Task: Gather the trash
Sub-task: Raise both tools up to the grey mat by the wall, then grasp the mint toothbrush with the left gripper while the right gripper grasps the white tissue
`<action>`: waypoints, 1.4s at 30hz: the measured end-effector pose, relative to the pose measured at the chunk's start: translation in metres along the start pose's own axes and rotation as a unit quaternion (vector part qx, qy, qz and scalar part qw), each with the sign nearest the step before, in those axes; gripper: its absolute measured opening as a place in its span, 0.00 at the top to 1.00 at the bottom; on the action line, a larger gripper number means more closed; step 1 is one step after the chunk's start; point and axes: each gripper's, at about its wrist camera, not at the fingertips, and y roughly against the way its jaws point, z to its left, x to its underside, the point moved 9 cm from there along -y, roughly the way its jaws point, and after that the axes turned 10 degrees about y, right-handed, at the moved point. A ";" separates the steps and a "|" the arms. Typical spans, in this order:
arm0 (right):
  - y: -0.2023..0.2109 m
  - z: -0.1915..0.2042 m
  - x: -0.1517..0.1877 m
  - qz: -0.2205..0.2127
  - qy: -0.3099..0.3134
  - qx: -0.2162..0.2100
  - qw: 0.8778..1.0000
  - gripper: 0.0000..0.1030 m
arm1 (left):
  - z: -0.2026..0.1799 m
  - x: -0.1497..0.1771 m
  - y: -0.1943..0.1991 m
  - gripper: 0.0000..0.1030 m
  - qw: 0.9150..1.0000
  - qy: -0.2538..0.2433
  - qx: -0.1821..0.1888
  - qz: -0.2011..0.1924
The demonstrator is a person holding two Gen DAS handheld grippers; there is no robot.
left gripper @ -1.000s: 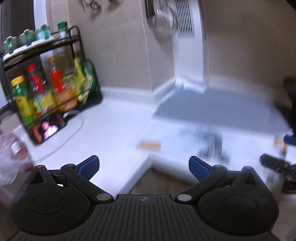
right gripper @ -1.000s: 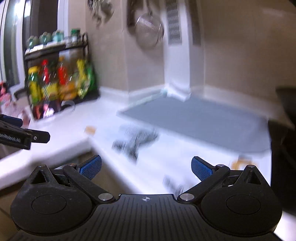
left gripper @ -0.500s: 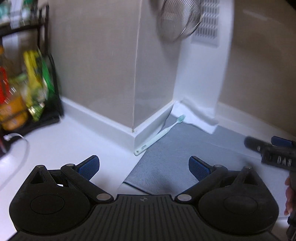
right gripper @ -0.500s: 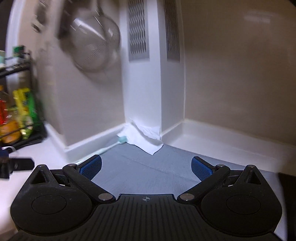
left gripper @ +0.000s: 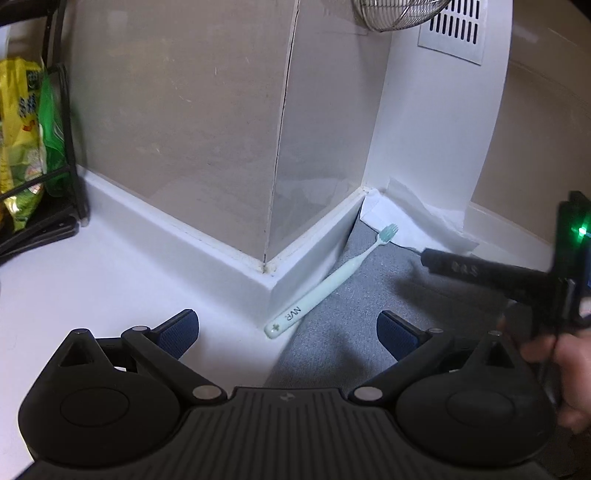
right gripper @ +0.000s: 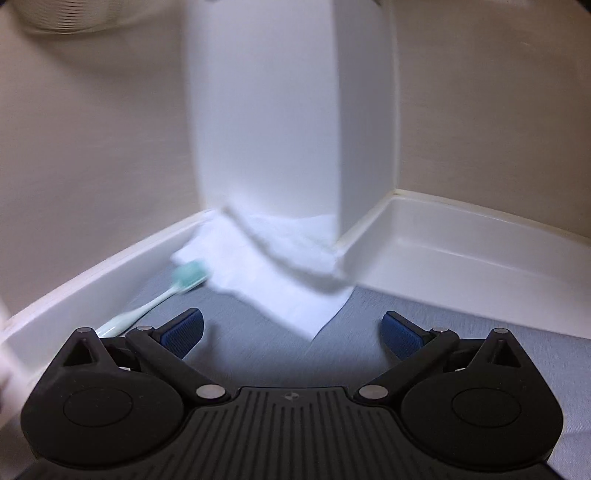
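A pale green toothbrush (left gripper: 325, 282) lies on a grey mat (left gripper: 354, 317), leaning along the white counter ledge. Behind its bristles a white paper tissue (left gripper: 417, 221) sits crumpled in the corner. My left gripper (left gripper: 288, 328) is open, with the toothbrush handle just ahead between its fingers. In the right wrist view the tissue (right gripper: 280, 269) fills the corner under a white column, and the toothbrush (right gripper: 162, 295) lies at left. My right gripper (right gripper: 291, 328) is open a short way in front of the tissue's near tip. The right gripper's finger (left gripper: 476, 271) shows at the left view's right side.
A black wire rack (left gripper: 70, 147) with yellow and green packets (left gripper: 22, 133) stands at the left on the white counter (left gripper: 110, 280). A metal strainer (left gripper: 395, 14) hangs on the wall above. A person's hand (left gripper: 569, 373) holds the right gripper. Beige walls close the corner.
Both grippers have moved in towards the corner; the toothbrush and tissue now look larger and nearer. The rack has slid to the left edge of view. Both stay open.
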 end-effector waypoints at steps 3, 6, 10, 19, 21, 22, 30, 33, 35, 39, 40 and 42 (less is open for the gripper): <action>-0.004 0.001 -0.001 -0.001 -0.008 -0.011 1.000 0.31 | -0.001 0.001 -0.011 0.00 1.000 0.001 -0.002 0.011; 0.012 -0.002 0.000 -0.022 0.018 0.012 1.000 1.00 | -0.005 -0.002 -0.017 0.00 1.000 0.020 0.006 0.020; 0.061 -0.027 0.015 -0.037 -0.023 0.028 0.999 1.00 | -0.010 -0.006 -0.024 0.00 0.999 0.035 0.011 0.026; 0.089 -0.057 0.055 -0.032 -0.081 0.006 0.996 0.97 | -0.022 -0.005 -0.053 0.07 0.997 0.024 -0.041 0.057; 0.083 -0.057 0.059 -0.019 -0.095 -0.002 0.995 0.96 | -0.016 -0.006 -0.058 0.21 0.995 0.028 -0.076 0.061; 0.081 -0.057 0.059 -0.019 -0.100 -0.005 0.995 0.96 | -0.012 -0.005 -0.060 0.26 0.993 0.024 -0.099 0.063; 0.073 -0.063 0.063 -0.011 -0.122 -0.016 0.992 0.85 | -0.004 0.005 -0.043 0.82 0.991 0.031 -0.083 0.098; 0.074 -0.065 0.065 -0.010 -0.136 -0.019 0.991 0.85 | -0.011 0.005 -0.030 1.00 0.994 0.009 -0.042 0.097; 0.075 -0.066 0.065 -0.010 -0.141 -0.023 0.990 0.85 | -0.019 0.011 -0.022 1.00 0.994 0.011 -0.006 0.113; 0.077 -0.065 0.065 -0.008 -0.144 -0.033 0.989 0.85 | -0.039 0.017 -0.006 1.00 0.995 -0.049 0.012 0.083; 0.077 -0.065 0.064 -0.008 -0.144 -0.036 0.989 0.85 | -0.038 0.014 -0.004 1.00 0.996 -0.058 -0.006 0.064; 0.077 -0.064 0.065 -0.008 -0.146 -0.042 0.988 0.85 | -0.030 0.007 -0.006 0.93 0.996 -0.064 -0.045 0.033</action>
